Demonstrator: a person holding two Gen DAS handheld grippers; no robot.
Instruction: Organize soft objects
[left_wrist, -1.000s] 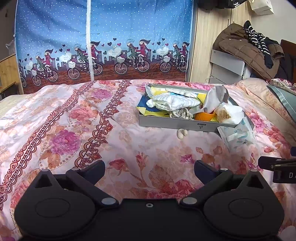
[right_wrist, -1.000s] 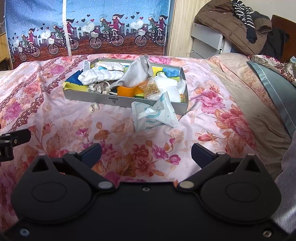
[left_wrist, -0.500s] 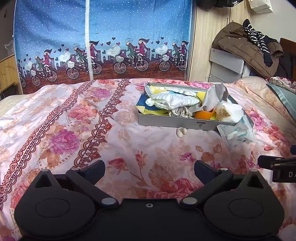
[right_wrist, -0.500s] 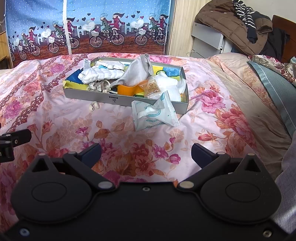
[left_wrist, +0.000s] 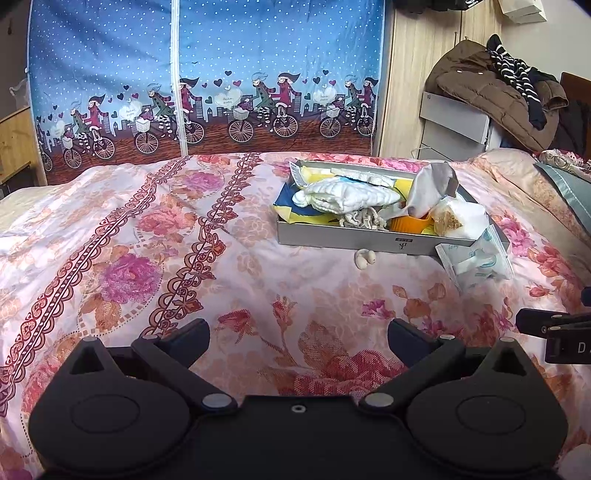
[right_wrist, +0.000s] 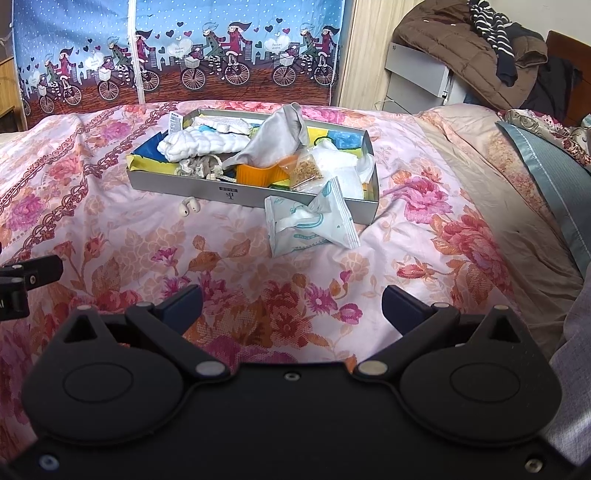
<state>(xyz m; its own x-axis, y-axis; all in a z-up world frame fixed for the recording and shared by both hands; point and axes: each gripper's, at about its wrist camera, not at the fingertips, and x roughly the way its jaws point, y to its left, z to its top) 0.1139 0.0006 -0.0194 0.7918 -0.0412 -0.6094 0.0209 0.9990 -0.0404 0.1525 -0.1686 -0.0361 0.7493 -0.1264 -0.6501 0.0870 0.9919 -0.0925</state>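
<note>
A grey tray (right_wrist: 207, 186) (left_wrist: 332, 242) sits on the floral bedspread, piled with soft things: a white quilted cloth (right_wrist: 199, 142), a grey cloth (right_wrist: 275, 138), an orange cup (right_wrist: 255, 175), a seed packet (right_wrist: 304, 170). A white and teal tissue pack (right_wrist: 314, 225) (left_wrist: 476, 264) leans on the tray's near right corner. A pair of white earbuds (right_wrist: 188, 208) (left_wrist: 364, 258) lies in front of the tray. My left gripper (left_wrist: 298, 338) and right gripper (right_wrist: 291, 304) are both open and empty, low over the bed, well short of the tray.
A blue curtain (left_wrist: 207, 74) with cyclists hangs behind the bed. A brown jacket (right_wrist: 461, 40) lies on grey drawers at the back right. A grey-blue pillow (right_wrist: 554, 173) lies at the right. The bedspread (left_wrist: 147, 258) spreads wide to the left of the tray.
Both views have crept slightly away from the tray, which looks a little farther off. Both grippers stay open and empty.
</note>
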